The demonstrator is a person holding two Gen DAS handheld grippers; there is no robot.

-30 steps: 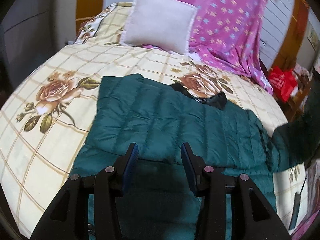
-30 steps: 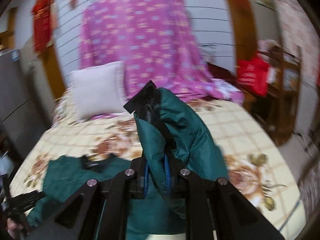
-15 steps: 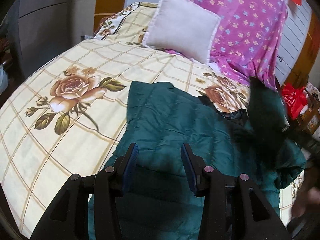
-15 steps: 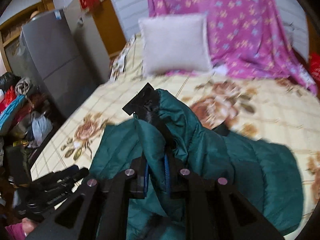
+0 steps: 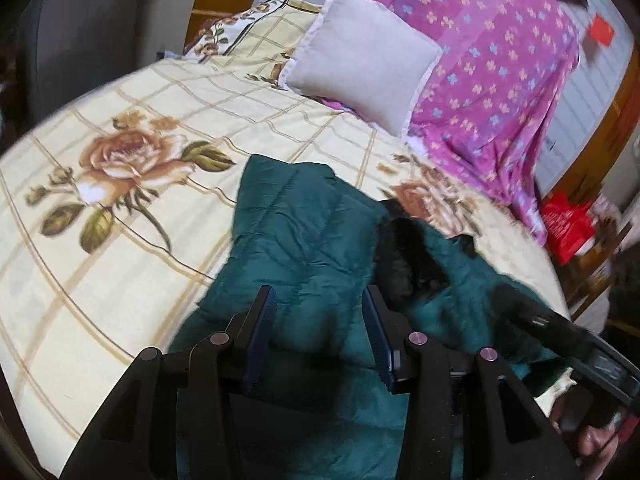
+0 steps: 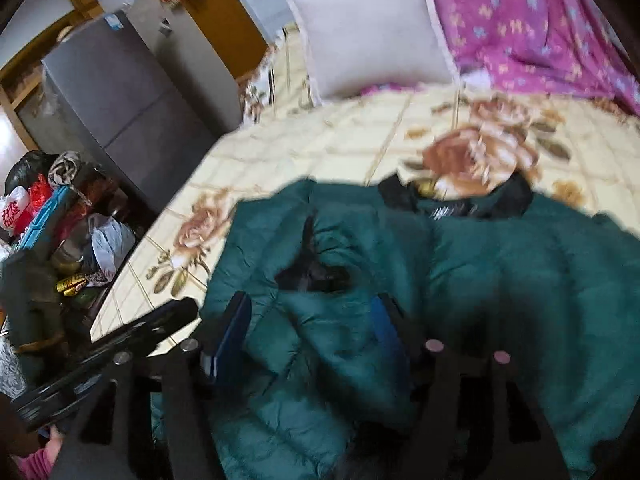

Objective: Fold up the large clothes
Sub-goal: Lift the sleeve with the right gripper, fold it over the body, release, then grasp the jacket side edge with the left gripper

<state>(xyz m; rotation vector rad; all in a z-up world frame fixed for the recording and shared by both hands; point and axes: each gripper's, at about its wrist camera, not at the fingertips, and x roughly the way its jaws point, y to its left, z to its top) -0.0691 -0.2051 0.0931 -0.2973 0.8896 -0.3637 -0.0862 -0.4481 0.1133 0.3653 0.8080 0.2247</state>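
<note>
Now | jacket [image 6: 460, 280] on bed, sleeve [image 6: 320, 320] between opening right gripper [image 6: 312, 320]

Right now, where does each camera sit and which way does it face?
Left wrist: rides the left gripper, looking down along its open fingers at the green jacket on the bed; right gripper at lower right.
Right wrist: rides the right gripper, fingers opening over the jacket's sleeve, nothing pinched; left gripper at lower left.
Shared: jacket, bed, white pillow, purple blanket.
</note>
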